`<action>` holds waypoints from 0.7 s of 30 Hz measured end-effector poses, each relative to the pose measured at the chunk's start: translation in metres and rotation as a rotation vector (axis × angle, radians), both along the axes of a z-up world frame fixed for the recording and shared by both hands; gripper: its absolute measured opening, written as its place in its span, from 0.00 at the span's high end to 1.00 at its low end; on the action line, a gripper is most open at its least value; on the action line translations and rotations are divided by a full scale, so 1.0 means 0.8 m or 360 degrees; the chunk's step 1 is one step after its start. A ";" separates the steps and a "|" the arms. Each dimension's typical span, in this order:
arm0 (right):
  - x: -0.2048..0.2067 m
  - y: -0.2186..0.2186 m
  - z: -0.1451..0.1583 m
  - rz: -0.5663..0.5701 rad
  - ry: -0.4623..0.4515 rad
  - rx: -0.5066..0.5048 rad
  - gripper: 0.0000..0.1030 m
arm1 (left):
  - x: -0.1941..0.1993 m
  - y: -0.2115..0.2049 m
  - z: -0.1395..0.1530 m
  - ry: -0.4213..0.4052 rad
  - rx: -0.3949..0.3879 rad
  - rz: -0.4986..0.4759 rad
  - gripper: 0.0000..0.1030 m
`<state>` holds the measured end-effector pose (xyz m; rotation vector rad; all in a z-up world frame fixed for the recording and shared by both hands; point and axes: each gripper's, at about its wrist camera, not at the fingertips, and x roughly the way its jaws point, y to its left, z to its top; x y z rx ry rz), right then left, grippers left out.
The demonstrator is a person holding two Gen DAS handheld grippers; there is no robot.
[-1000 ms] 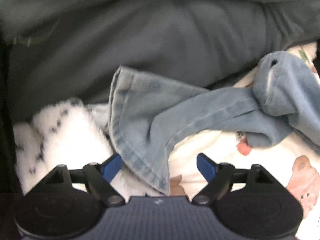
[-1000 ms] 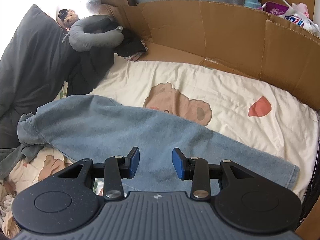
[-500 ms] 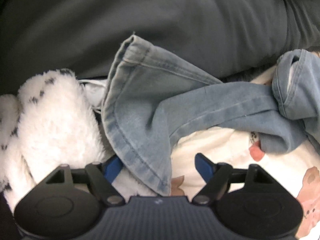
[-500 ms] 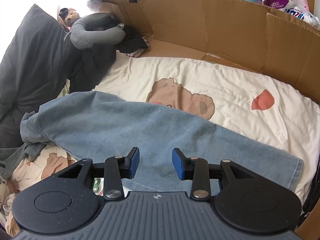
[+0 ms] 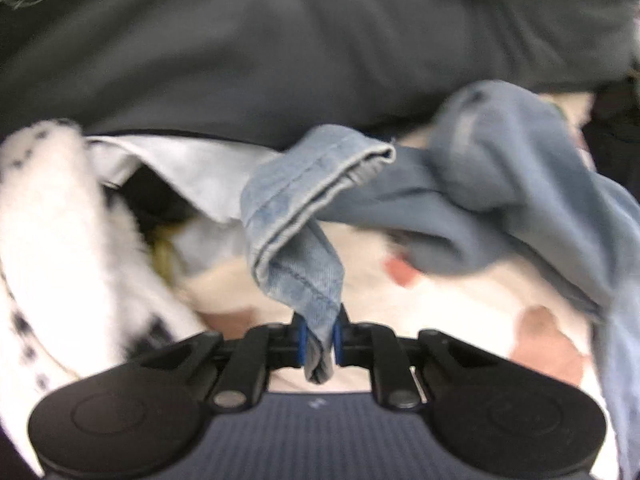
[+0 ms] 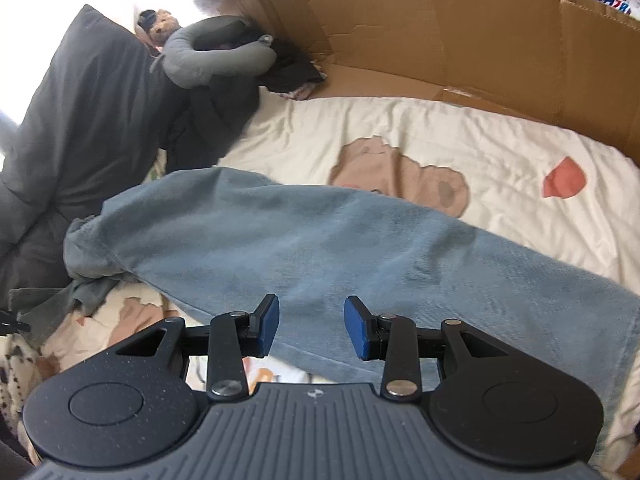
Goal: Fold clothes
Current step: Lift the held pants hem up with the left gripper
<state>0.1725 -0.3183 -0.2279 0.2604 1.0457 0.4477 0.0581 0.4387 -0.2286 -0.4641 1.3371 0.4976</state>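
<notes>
Jeans (image 6: 320,248) spread across the bed (image 6: 500,152), long axis running from about 10 o'clock to 4 o'clock in the right wrist view: bunched end up toward the grey pillow (image 6: 92,120), hem end (image 6: 592,320) flat at the lower right, near the cardboard wall (image 6: 440,32). Other leg trailing off toward 8 o'clock, out of that view.

Left gripper (image 5: 319,340): jaws just closed, now pinched on the hem corner of that second leg (image 5: 296,220), denim squeezed between the blue pads. From the pinch, rising toward 12 o'clock, then bending off to 3 o'clock, where the rest of the garment lies crumpled (image 5: 500,152) against the dark bedding (image 5: 280,60). White fluffy spotted fabric (image 5: 52,220) close by at 9 o'clock, not caught in the jaws as far as the blur allows.

Right gripper (image 6: 311,328): jaws partly open, holding nothing, hovering over the flat leg, denim directly ahead at 12 o'clock and running under both pads.

Judged next: carrying the held hem along the long axis to lie on the flat leg. Left hand alone has cloth; right hand nearer the flat leg, well placed to pin or grip it. Risk: leg twisting on the way, given the bend at the hem.
</notes>
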 end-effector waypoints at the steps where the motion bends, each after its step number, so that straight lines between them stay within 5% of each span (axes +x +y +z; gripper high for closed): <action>1: -0.002 0.003 -0.001 0.0004 -0.0001 0.0011 0.58 | 0.002 -0.010 0.004 -0.0017 -0.0026 -0.0024 0.88; 11: -0.036 0.019 0.008 0.0073 -0.0084 0.0110 0.58 | 0.008 -0.116 0.031 -0.0216 -0.0321 -0.0125 0.90; 21: -0.074 0.048 -0.003 0.0195 -0.0141 0.0242 0.58 | 0.018 -0.216 0.057 -0.0286 -0.0459 -0.0270 0.91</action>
